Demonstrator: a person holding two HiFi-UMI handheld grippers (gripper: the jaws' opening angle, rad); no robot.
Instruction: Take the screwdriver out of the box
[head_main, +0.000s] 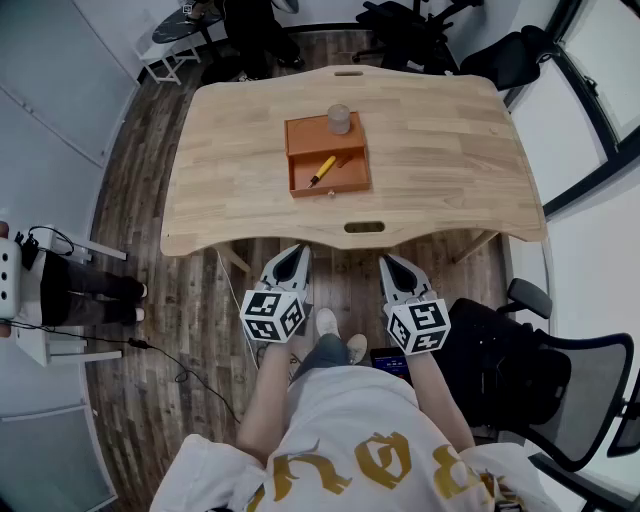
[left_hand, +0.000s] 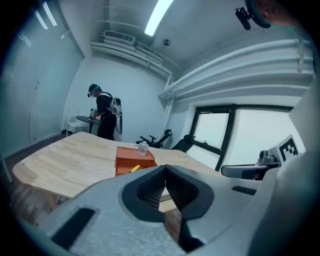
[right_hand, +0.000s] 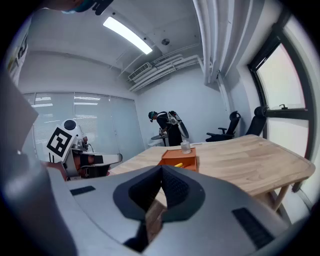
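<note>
Tool: yellow-handled screwdriver (head_main: 322, 171) inside open orange box (head_main: 350, 180) on pale wooden surface (head_main: 230, 150).
Left gripper (head_main: 298, 252): clenched, empty.
Right gripper (head_main: 388, 262): clenched, empty.
Extra: small jar (head_main: 339, 119), possibly glass, at box's far edge.

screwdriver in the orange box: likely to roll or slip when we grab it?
Probably rigid: the screwdriver looks like a straight rod with a yellow handle. It may roll if nudged, though the box walls should stop it. It lies diagonally on the box floor; the thin shaft could slip, so the thicker handle seems safer.
</note>
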